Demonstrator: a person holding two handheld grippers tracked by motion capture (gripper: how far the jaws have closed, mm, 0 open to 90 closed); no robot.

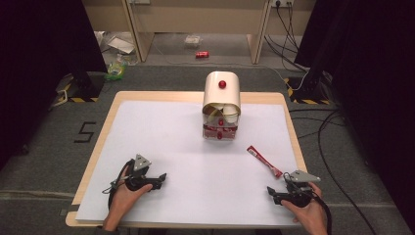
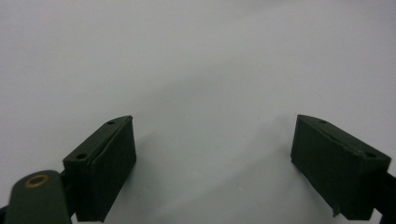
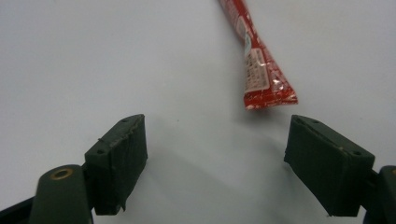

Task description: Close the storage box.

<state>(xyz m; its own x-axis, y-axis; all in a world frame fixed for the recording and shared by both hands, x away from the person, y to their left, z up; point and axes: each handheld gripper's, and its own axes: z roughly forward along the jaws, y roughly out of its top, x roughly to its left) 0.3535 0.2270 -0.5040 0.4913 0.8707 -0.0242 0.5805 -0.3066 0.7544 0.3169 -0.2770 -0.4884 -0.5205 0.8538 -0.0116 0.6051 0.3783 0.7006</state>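
Observation:
A long red sachet [image 1: 264,161] lies slanted on the white sheet [image 1: 186,147] at the right. Its near end [image 3: 254,60] rests just ahead of my right gripper's [image 3: 217,140] jaws, a little to the right, with nothing touching it. That right gripper [image 1: 273,194] sits near the front right corner, open and empty. My left gripper [image 1: 162,178] rests at the front left, pointing right. Its jaws stand wide apart over bare white sheet in the left gripper view [image 2: 215,140]. A cream box with a red knob [image 1: 221,105] stands at the back centre, its open front showing white and red contents.
The white sheet covers a wooden table [image 1: 111,112] whose edges show at the left and back. On the floor beyond lie a red can [image 1: 202,54] and a green packet [image 1: 115,70]. Cables [image 1: 325,132] run along the floor to the right.

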